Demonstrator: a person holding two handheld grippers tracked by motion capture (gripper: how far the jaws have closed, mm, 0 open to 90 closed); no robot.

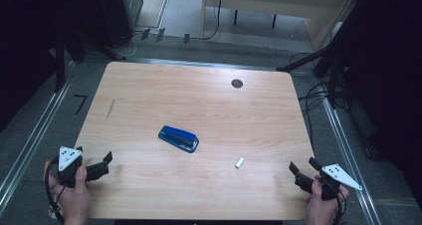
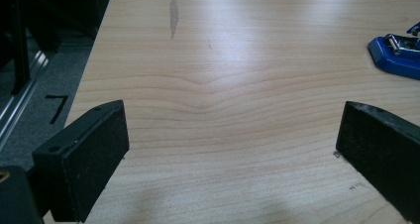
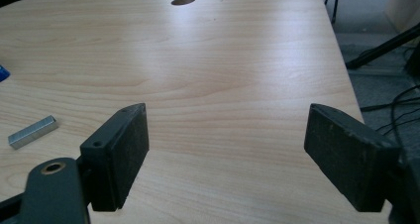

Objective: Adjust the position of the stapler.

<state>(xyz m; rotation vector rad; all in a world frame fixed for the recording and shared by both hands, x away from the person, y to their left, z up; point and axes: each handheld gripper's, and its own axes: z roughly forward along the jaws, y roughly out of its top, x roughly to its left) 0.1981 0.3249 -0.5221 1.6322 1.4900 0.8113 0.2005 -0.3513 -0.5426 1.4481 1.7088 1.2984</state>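
A blue stapler (image 1: 178, 139) lies near the middle of the wooden table (image 1: 199, 100); its end shows at the right edge of the left gripper view (image 2: 398, 55). A small silver strip of staples (image 1: 240, 162) lies to the stapler's right, and at the left of the right gripper view (image 3: 32, 132). My left gripper (image 1: 101, 159) rests at the table's front left corner, open, with bare wood between its jaws (image 2: 233, 149). At the front right corner my right gripper (image 1: 302, 168) is open too, nothing between its jaws (image 3: 225, 154).
A dark round cable hole (image 1: 237, 83) sits near the table's far edge, also seen in the right gripper view (image 3: 183, 1). A grey streak (image 2: 173, 16) marks the wood at the left. Cables and dark stands crowd the floor to the right (image 1: 323, 95).
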